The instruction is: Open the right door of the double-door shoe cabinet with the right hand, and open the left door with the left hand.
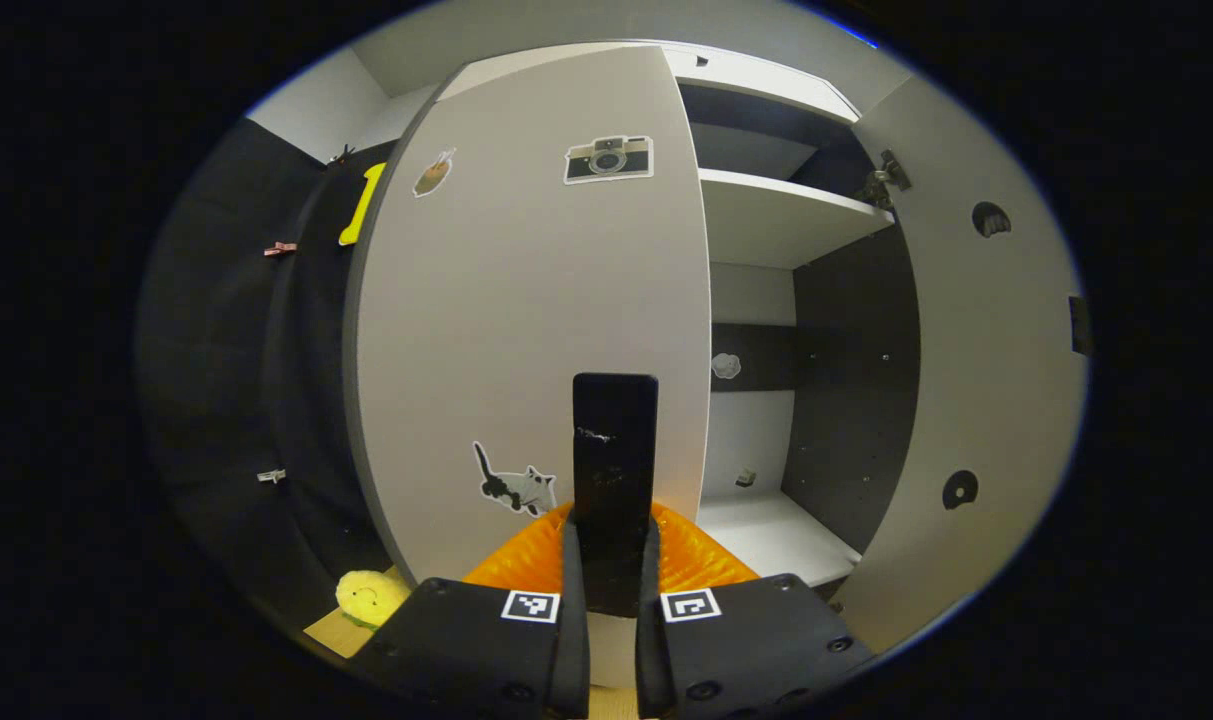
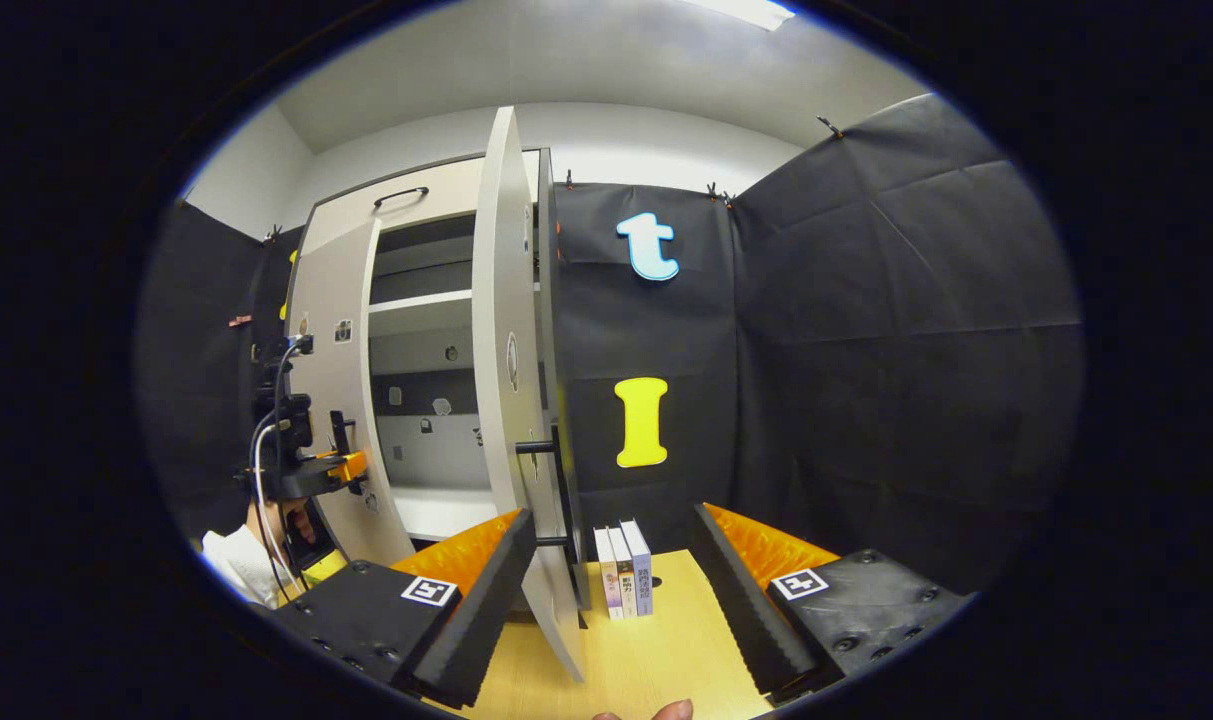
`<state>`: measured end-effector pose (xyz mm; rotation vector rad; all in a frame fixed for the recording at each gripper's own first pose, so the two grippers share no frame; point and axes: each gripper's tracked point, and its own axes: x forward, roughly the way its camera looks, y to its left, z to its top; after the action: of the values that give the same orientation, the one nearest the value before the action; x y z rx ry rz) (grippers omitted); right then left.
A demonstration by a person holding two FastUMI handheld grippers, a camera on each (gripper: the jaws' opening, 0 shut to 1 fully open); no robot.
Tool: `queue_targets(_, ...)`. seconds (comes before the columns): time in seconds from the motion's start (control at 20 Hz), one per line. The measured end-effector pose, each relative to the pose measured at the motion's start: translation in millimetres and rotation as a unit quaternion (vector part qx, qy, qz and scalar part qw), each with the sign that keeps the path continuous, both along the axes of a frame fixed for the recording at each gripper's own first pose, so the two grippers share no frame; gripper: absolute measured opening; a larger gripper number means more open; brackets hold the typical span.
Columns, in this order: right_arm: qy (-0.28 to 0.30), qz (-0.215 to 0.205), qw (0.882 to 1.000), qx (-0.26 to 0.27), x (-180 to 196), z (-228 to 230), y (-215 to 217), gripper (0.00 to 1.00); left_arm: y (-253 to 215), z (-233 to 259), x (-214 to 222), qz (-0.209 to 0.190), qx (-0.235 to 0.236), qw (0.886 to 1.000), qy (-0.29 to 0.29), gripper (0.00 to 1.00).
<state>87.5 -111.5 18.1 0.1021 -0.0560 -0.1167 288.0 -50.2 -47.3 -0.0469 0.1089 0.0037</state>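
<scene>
Shoe cabinet [image 2: 436, 330] stands at the booth's back, both doors swung out. Left gripper [image 1: 614, 600] has its fingers closed tight on the black handle [image 1: 615, 450] of the left door [image 1: 526, 300]. Right gripper [image 2: 611, 600] is spread wide, holding nothing; the right door [image 2: 501, 350] stands edge-on just beyond its fingers. Right gripper view adds three books [image 2: 624, 570] upright on the wooden table [image 2: 656, 660], beside that door. Left gripper view shows bare shelves [image 1: 786, 215] behind.

A staged recording booth: black cloth walls [image 2: 866, 330] clipped up ahead of the right gripper enclose a cabinet [image 2: 416, 300] and wooden table [image 2: 656, 650].
</scene>
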Motion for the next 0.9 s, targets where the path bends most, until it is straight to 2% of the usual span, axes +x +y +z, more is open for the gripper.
queue_targets(0.25, -0.021, 0.015, 1.000, -0.001, -16, 11, 27, 0.98, 9, 1, -13, -0.023, -0.008, 1.000, 0.014, 0.23)
queue_targets(0.45, -0.038, 0.023, 0.999, -0.025, -15, 23, 51, 0.98, 14, 1, -22, -0.035, -0.006, 0.999, 0.017, 0.23)
queue_targets(0.65, -0.034, 0.038, 0.998, -0.040, -20, 20, 79, 1.00, 19, 1, -28, -0.044, -0.008, 0.999, 0.018, 0.20)
queue_targets(0.9, -0.025, 0.055, 0.998, -0.034, -16, 16, 102, 0.98, 27, 1, -36, -0.050, -0.013, 0.998, 0.018, 0.22)
